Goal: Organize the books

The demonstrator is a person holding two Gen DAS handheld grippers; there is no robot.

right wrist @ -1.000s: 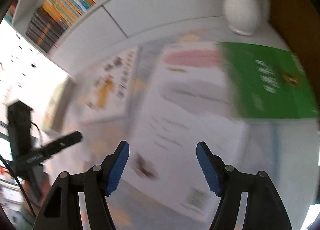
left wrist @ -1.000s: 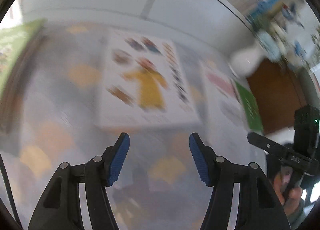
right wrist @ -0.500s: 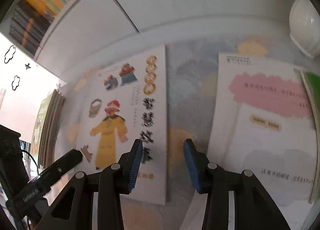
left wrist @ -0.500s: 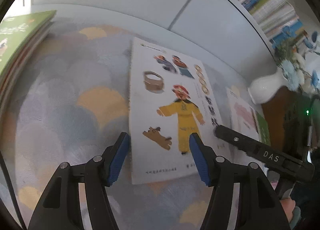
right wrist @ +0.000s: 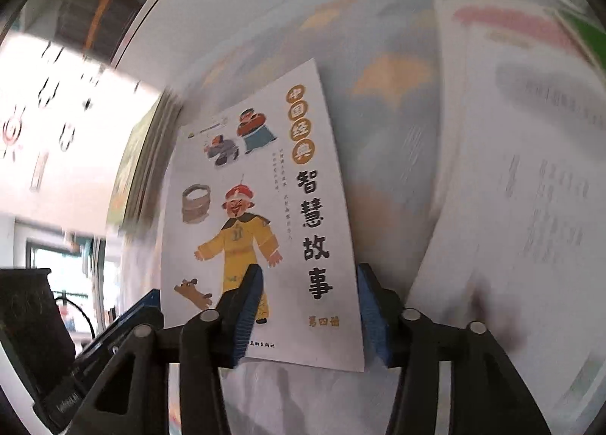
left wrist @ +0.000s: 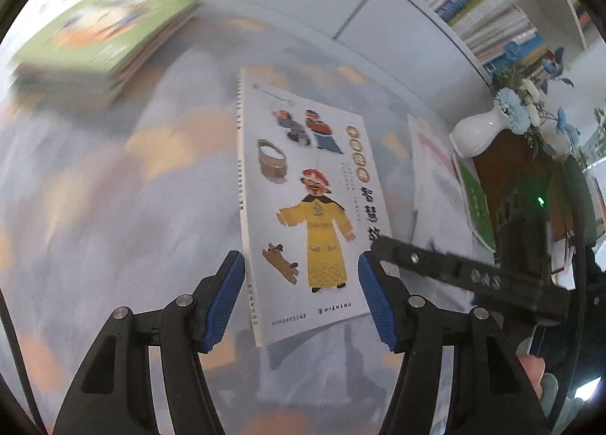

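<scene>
- Left gripper: jaws about half open, one pad on each side of the storybook, at its spine edge and its free edge. Whether the pads press on it cannot be told.
- Right gripper: jaws have just been opening. The storybook's right-hand strip sits between them, one finger lying over the cover and the other at the outer edge. Grip or mere straddle cannot be told.
- Storybook appears lifted clear of the cloth, with a shadow beneath its near edge. Judged: mid-transfer, not yet placed.
- To the right: a white booklet and a green one lie loose on the cloth, apparently unsorted.
- Far left: a stack of books, green cover on top, looks like the collecting pile.
- Judged progress: partway; three books left.
</scene>
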